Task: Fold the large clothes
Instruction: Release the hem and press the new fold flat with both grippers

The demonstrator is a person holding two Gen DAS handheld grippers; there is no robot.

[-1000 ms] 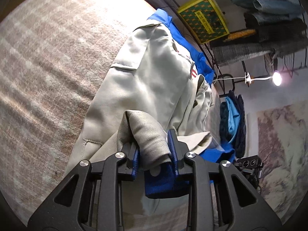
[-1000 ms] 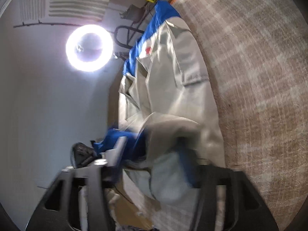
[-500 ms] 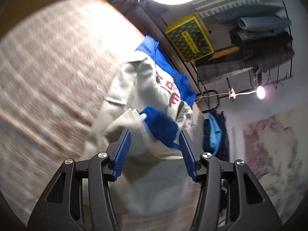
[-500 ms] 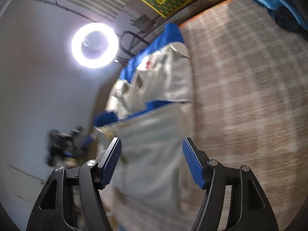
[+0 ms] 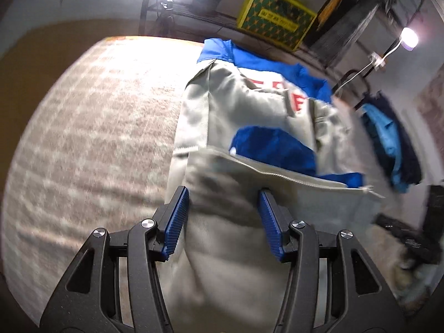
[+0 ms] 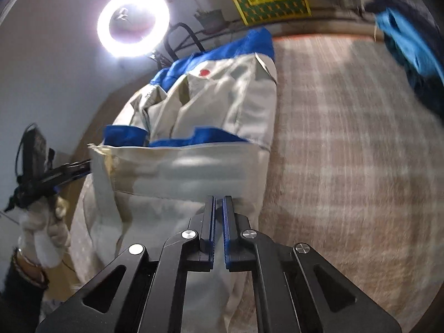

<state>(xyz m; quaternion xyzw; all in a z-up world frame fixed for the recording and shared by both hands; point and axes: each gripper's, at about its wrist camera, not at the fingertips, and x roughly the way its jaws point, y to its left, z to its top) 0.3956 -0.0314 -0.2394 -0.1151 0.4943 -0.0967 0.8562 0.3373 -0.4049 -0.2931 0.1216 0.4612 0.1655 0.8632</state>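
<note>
Left hand-held gripper (image 5: pixel 224 222): pads spread, nothing pinched, over jacket (image 5: pixel 249 127). Right hand-held gripper (image 6: pixel 219 216): pads pressed together, empty, above the folded-up hem. Grey/blue jacket lies on carpet (image 6: pixel 347 166), bottom part folded up over its middle. Ring light (image 6: pixel 133 22) beyond.

Plaid carpet (image 5: pixel 91 127), glaring ring light (image 6: pixel 133 22), yellow-green box (image 5: pixel 274 19) behind.

Ring light (image 6: pixel 133 25) blazing at the back wall | yellow-framed green patterned box (image 5: pixel 274 19) on a dark rack | small lamp (image 5: pixel 408 38) glowing far right | blue and navy clothes (image 5: pixel 388 141) heaped beside it | beige checked cloth (image 6: pixel 347 152) covering the tabletop
</note>
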